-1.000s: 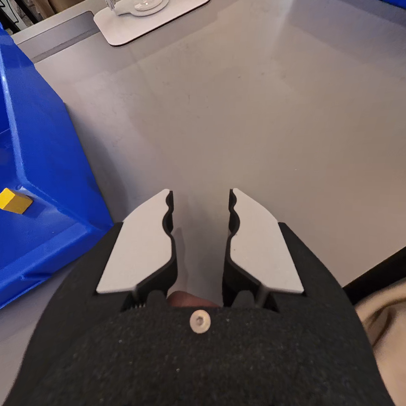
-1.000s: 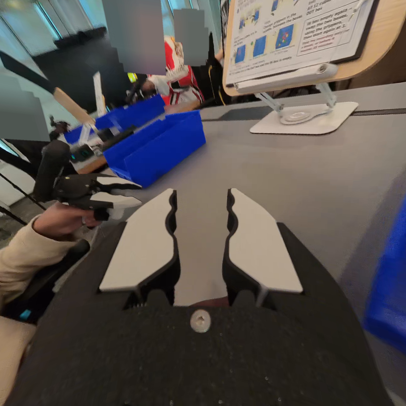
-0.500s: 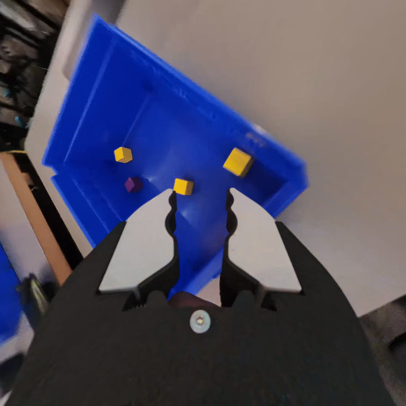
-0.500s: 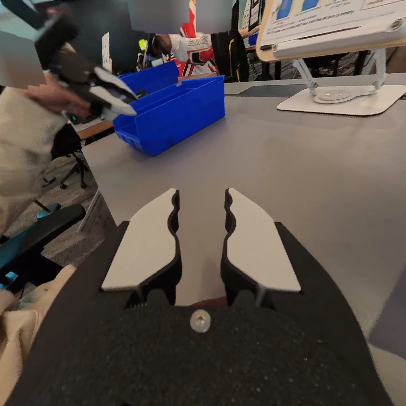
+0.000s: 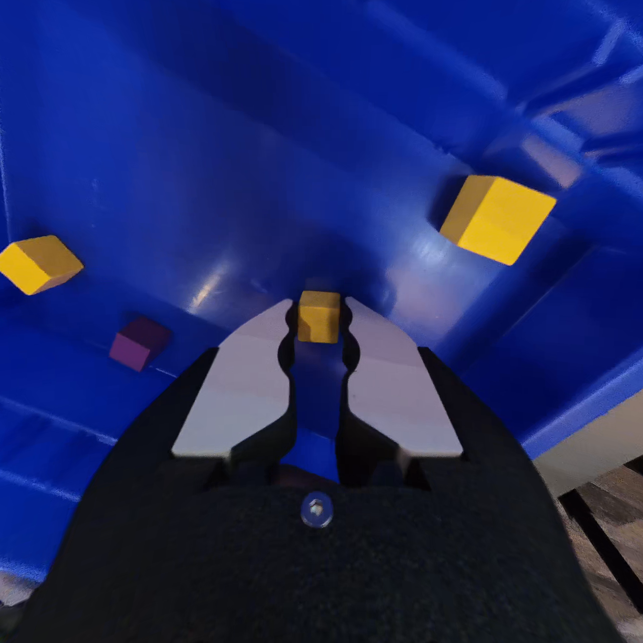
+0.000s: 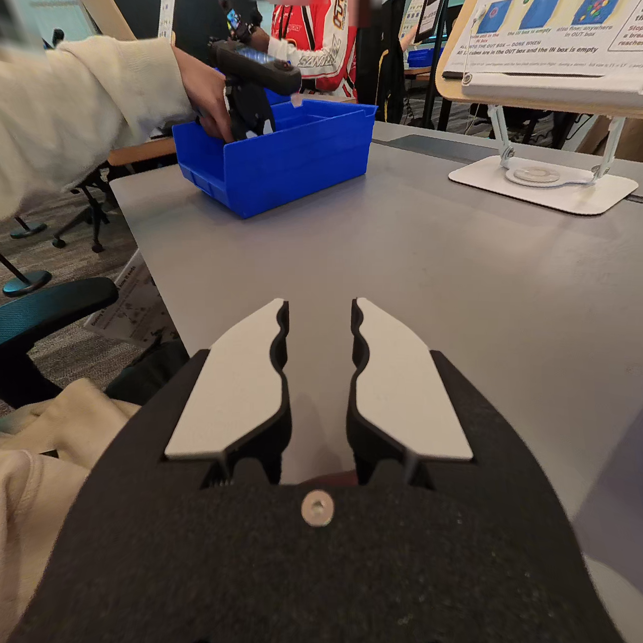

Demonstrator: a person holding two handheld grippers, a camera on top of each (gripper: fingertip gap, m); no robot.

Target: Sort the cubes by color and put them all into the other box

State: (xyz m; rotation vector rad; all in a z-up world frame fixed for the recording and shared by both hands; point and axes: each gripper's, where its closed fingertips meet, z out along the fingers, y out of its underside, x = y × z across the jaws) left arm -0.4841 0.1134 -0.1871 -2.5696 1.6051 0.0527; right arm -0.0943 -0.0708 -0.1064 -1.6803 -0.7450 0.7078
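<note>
The grey counter [image 6: 435, 264] carried a blue box [image 6: 295, 163] near its far left edge and a white document stand [image 6: 542, 184] at the far right. No second box was identifiable in either view, so the destination could not be located.

The left hand-held gripper [image 5: 318, 313] was lowered inside the blue box; the right wrist view showed it [image 6: 255, 134] dipping below the box rim, held by a hand [image 6: 205, 94] in a cream sleeve. The right hand-held gripper [image 6: 319, 306] hovered over bare counter, well apart from the box, with its fingers apart and nothing between them.

On the box floor lay four cubes:
- a large yellow cube [image 5: 495, 219] near the right-hand corner;
- a medium yellow cube [image 5: 40, 262] at the left;
- a purple cube [image 5: 139, 342] just left of the left fingers [image 5: 243, 375];
- a small yellow cube [image 5: 318, 316] between the fingertips.

The left fingers flanked the small yellow cube closely. Whether the pads were already pressing on its sides could not be told.

Judged step: pick-up of a yellow cube from the source box, at the closing stage. The next move called for a firm squeeze on the cube's two opposite faces, then a straight lift clear of the box wall before travel toward the other box. The purple cube lay near enough that any sideways drift risked nudging it.
</note>
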